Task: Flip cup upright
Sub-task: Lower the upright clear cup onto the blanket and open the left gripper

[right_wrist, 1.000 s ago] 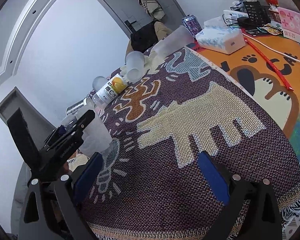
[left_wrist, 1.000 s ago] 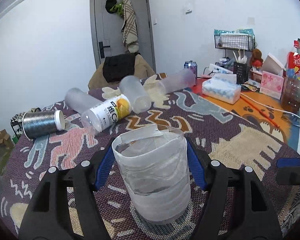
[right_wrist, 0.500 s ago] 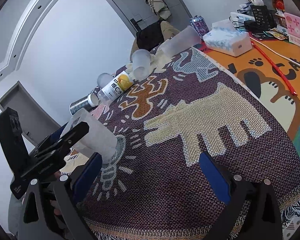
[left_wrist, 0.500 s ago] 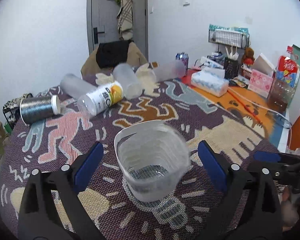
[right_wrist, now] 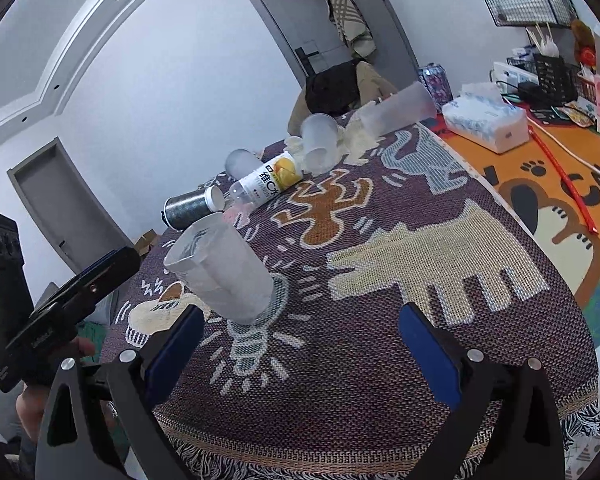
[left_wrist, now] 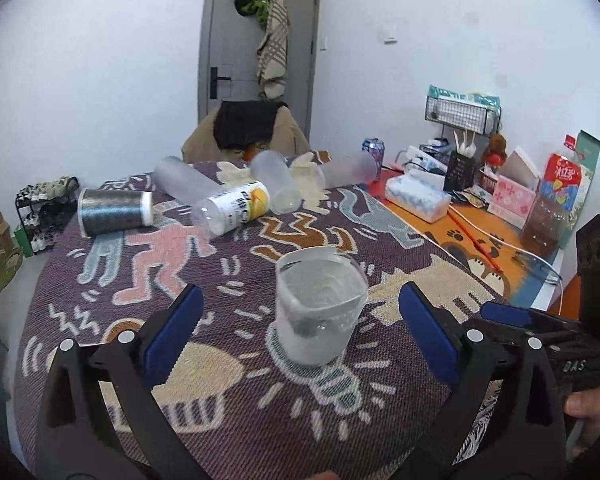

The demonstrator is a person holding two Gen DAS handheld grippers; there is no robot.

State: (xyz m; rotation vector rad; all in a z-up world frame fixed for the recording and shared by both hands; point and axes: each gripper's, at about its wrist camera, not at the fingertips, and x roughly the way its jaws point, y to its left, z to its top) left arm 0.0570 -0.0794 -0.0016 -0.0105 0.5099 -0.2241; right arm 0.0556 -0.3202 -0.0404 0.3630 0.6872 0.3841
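A frosted clear plastic cup (left_wrist: 318,306) stands upright, mouth up, on the patterned cloth near the table's front; it also shows in the right wrist view (right_wrist: 220,268). My left gripper (left_wrist: 300,336) is open, its blue pads wide apart on either side of the cup and drawn back from it, touching nothing. My right gripper (right_wrist: 300,344) is open and empty over the cloth, to the right of the cup. Its body shows at the right edge of the left wrist view (left_wrist: 540,328).
Several cups and bottles lie on their sides at the back: a labelled bottle (left_wrist: 236,208), a silver can (left_wrist: 114,212), frosted cups (left_wrist: 276,186) (left_wrist: 348,170). A tissue box (left_wrist: 418,200) and desk clutter stand on the orange mat (left_wrist: 472,240) at right.
My left gripper has let go of the cup, opened wide and pulled back. The cup stays standing upright on the cloth. My right gripper has barely moved.
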